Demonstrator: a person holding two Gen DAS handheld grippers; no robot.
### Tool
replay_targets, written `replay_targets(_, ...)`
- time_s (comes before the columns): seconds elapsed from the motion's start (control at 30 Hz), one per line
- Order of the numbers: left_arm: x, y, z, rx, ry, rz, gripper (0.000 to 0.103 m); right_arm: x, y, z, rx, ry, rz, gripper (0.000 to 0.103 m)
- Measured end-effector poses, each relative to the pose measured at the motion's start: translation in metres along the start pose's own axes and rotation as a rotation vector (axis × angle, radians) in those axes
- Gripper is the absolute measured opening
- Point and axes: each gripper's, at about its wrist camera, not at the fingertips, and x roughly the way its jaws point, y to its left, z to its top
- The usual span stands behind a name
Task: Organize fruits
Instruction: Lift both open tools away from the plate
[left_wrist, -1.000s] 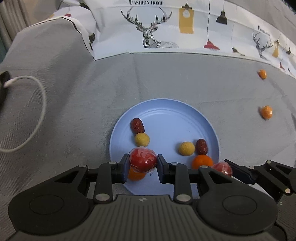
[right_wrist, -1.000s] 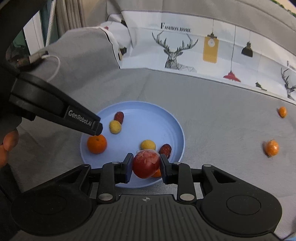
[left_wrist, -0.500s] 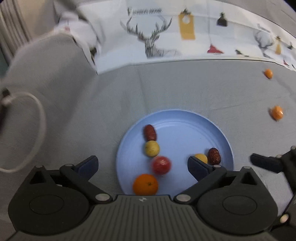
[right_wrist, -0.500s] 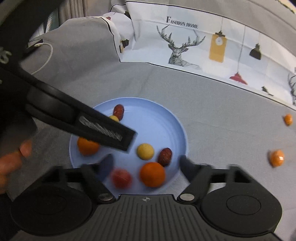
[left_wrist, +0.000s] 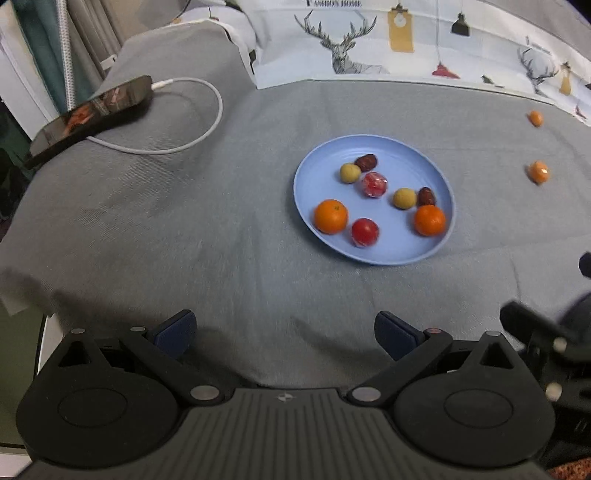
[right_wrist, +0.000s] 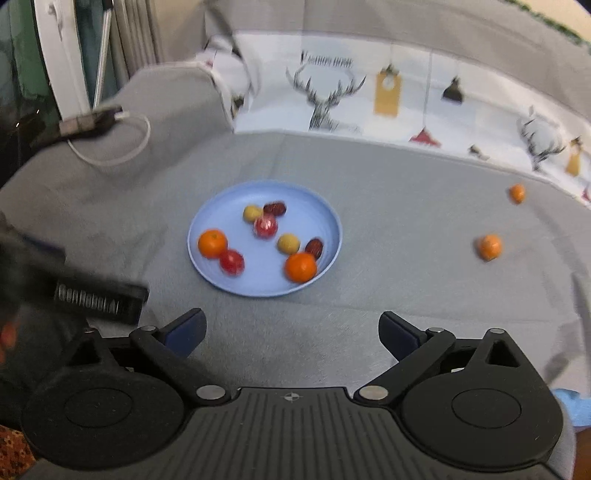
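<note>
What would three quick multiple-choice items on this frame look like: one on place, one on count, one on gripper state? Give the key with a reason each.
1. Where do the two small orange fruits outside the plate lie?
A. on the phone
B. on the grey cloth, right of the plate
C. between the left gripper's fingers

2. How many fruits are on the blue plate?
A. four
B. six
C. eight

3. What state are the two grippers in?
A. both open, holding nothing
B. both shut on red fruits
C. left shut, right open

Key:
1 B: the nearer small orange fruit and the farther small orange fruit sit on the grey cloth, apart from the blue plate.
2 C: two oranges, two red fruits, two yellow, two dark red.
3 A: left gripper and right gripper show wide, bare gaps.
</note>
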Motion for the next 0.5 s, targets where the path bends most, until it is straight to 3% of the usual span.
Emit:
replay_targets(0.17, -0.032, -0.001, -0.015, -0.003, -0.076, 0.008, 0.103, -0.032, 0.005, -0.011, -0.01, -0.068, -0.005, 0.1)
replay_targets(0.5, -0.067, -0.015, -0.037, 0.022, -0.145, -0.006, 0.103, -0.072, 0.004, -0.025, 0.0, -0.145, -0.018, 0.101)
